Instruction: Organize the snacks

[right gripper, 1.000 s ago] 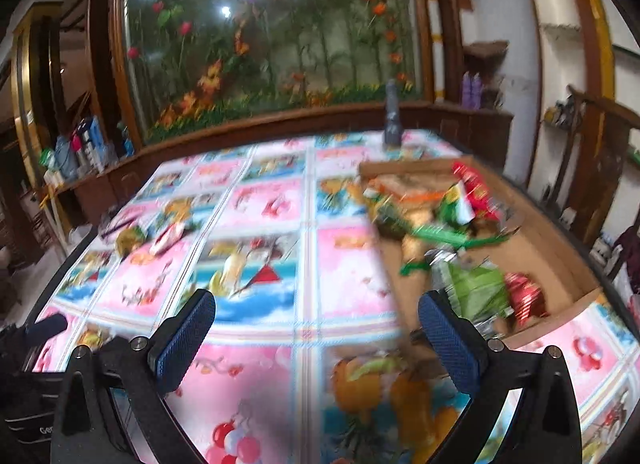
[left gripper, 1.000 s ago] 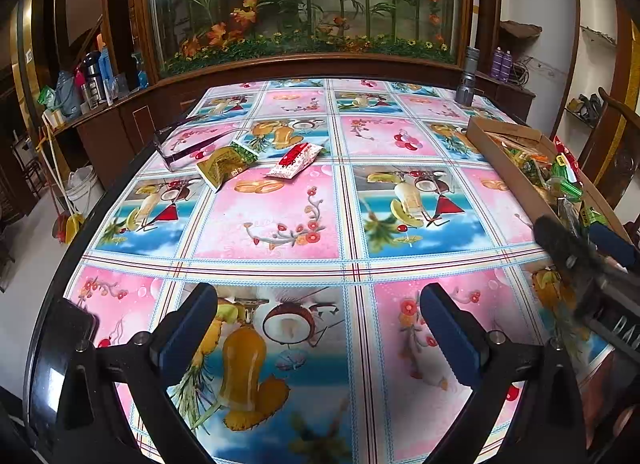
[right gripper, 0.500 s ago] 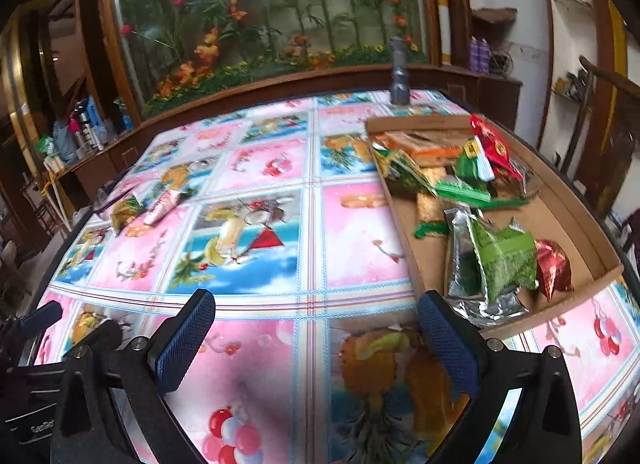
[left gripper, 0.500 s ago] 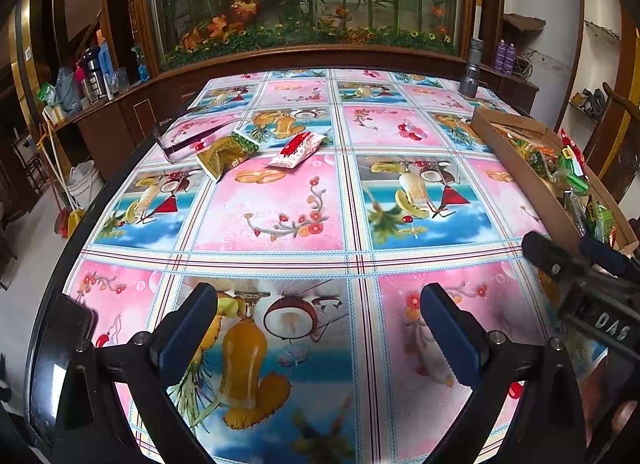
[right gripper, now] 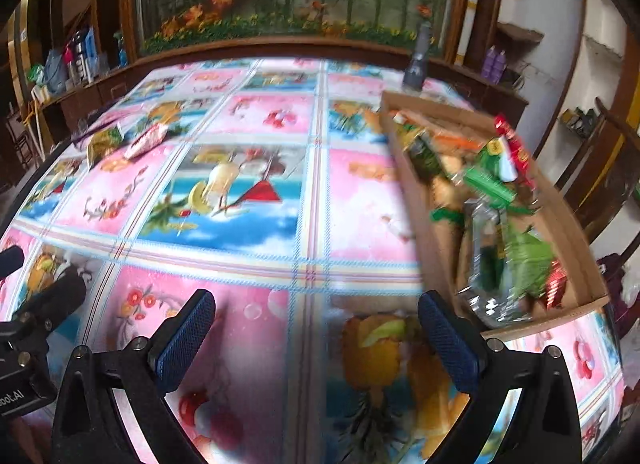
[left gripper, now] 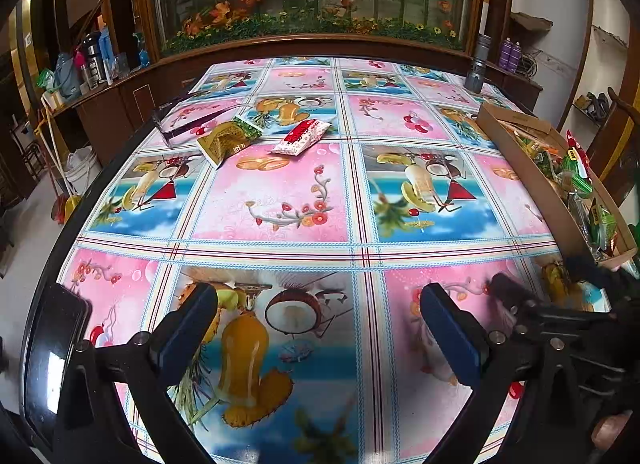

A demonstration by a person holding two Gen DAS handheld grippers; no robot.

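Observation:
Two snack packets lie loose on the patterned tablecloth at the far left: a gold-and-green packet and, just right of it, a red-and-white packet. A shallow cardboard box along the right side holds several snack packets. My left gripper hangs open over the near edge of the table, nothing between its fingers. The right gripper is open too, left of the box's near corner; it also shows at the right edge of the left wrist view.
A clear glasses-like object rests beside the gold packet. A grey metal flask stands at the far right of the table. A black phone lies at the near left edge. A planter wall runs behind the table.
Both grippers have drifted slightly; the right wrist view has swung left and blurred, so the box sits further right in it. Nothing was picked up, and both grippers remain open.

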